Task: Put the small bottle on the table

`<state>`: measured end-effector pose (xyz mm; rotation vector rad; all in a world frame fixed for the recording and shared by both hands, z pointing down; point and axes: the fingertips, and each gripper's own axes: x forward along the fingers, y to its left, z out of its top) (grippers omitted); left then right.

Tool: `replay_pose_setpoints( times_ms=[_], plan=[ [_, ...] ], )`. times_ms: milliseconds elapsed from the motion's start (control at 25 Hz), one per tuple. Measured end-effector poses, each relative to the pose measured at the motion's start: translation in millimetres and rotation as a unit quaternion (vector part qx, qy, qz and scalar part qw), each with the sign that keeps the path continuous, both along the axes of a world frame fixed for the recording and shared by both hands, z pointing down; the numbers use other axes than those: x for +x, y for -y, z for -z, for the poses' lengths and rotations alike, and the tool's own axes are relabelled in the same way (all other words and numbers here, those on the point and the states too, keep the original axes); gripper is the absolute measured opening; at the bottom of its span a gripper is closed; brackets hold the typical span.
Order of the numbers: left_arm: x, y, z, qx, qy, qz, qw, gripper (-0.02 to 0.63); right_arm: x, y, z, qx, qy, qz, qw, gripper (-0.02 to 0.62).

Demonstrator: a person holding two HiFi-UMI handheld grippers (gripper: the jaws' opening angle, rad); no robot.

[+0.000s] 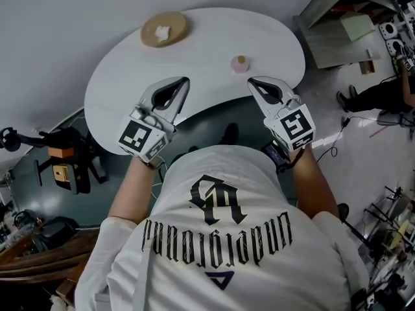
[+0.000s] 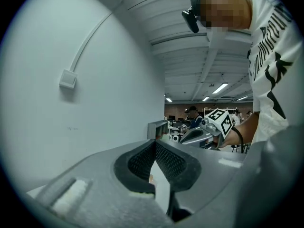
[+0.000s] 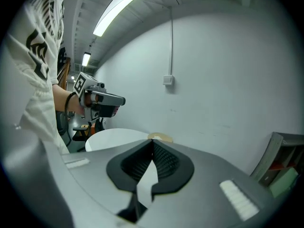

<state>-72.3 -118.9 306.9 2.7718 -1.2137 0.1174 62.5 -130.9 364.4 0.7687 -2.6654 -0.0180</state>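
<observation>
Since the bottle [image 1: 240,63] stands upright on the table [image 1: 207,57], the job looks done to me. It sits on the far right part of the white top, all by itself, and nothing is touching it.

Both tools are on the near side of the table, close to the person. The left gripper [image 1: 185,81] is at the near left, and its two jaws are pressed together with nothing between them. The right gripper [image 1: 251,81] is at the near right. Its jaws are pressed together too, and they hold nothing. Its tip points toward the bottle but is apart from it, with bare table in between.

Far off on the left of the table lies a round brown plate [image 1: 165,29] with a small white lump on it. I cannot tell what the lump is. It is well apart from the bottle.

So what is left? Not much, I think. The bottle does not lean and is not close to the edge, so it should stay put. The person may just need to pull both tools away. If there is more to do, these pictures do not show it.
</observation>
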Motion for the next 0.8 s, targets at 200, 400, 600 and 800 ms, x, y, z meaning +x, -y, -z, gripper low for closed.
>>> replay_pose_setpoints(
  times_ms=[200, 400, 600, 800],
  plan=[
    [-30.6, -43.3, 2.5, -0.004, -0.004, -0.017, 0.9998, 0.006, -28.7, -41.8, 6.9, -0.006, 0.011, -0.019, 1.0, 0.002],
    [-70.7, -97.0, -7.3, -0.014, -0.008, -0.022, 0.9996, 0.006, -58.5, -93.9, 3.3, -0.012, 0.019, -0.04, 0.999, 0.002],
    [-99.1, -138.9, -16.7, -0.017, -0.012, -0.036, 0.9991, 0.006, -81.9, -140.2, -0.3, -0.018, 0.031, -0.065, 0.997, 0.002],
    [-104.8, -168.1, -16.1, -0.018, -0.019, -0.059, 0.9979, 0.006, -88.8, -179.0, 1.5, -0.021, 0.029, -0.087, 0.996, 0.002]
  ],
)
